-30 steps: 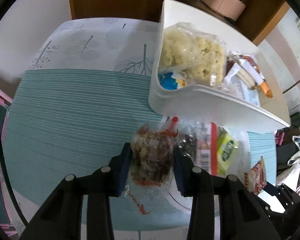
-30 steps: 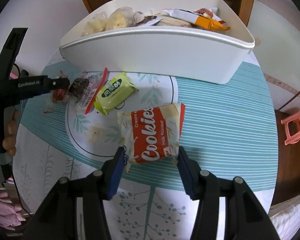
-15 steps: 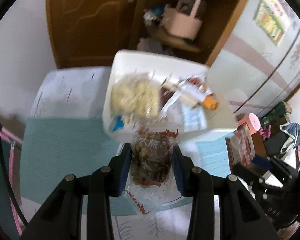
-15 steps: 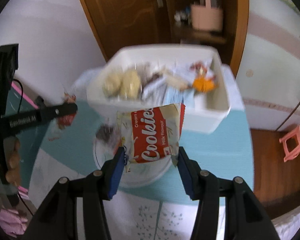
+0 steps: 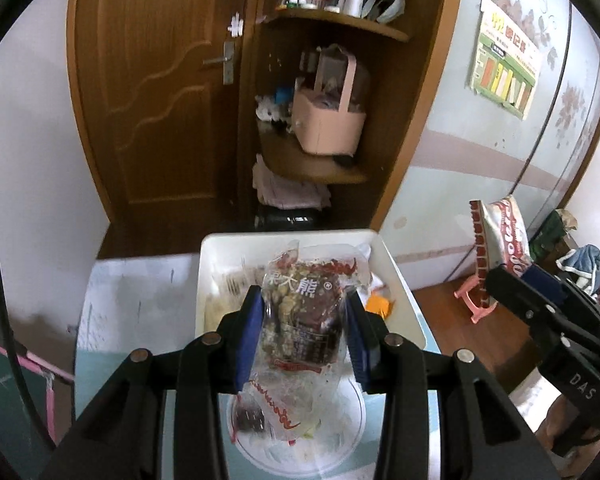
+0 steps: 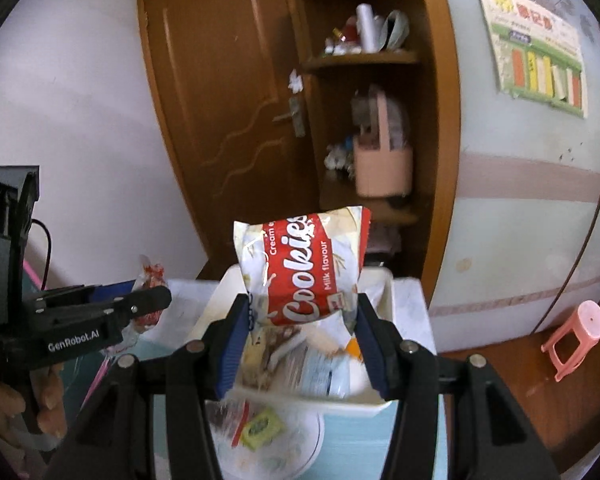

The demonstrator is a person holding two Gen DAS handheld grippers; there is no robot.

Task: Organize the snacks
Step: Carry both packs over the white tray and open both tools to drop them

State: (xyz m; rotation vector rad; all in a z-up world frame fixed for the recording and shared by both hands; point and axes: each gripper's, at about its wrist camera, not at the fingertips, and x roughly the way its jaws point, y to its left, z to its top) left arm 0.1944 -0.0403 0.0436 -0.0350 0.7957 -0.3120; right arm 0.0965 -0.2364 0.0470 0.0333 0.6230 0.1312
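Note:
My left gripper [image 5: 304, 332] is shut on a clear packet of brown snack with red print [image 5: 304, 320] and holds it in the air above the near end of the white bin [image 5: 396, 276]. My right gripper [image 6: 302, 344] is shut on a red and white Cookies pack [image 6: 304, 268], held up over the white bin [image 6: 388, 292], which holds several snacks. The Cookies pack [image 5: 496, 236] and right gripper also show at the right of the left wrist view. A yellow-green packet [image 6: 262, 428] and a dark wrapped snack [image 6: 224, 412] lie on the round mat below.
The table has a teal striped cloth [image 5: 100, 368] and a round white mat [image 6: 300, 444]. Behind stand a wooden door [image 5: 160, 92] and shelves with a pink basket [image 5: 328, 124]. A pink stool [image 6: 576, 336] stands on the floor at the right.
Both grippers have lifted their packs off the table and risen high, tilting up toward the bin. The view now takes in the door and shelves.

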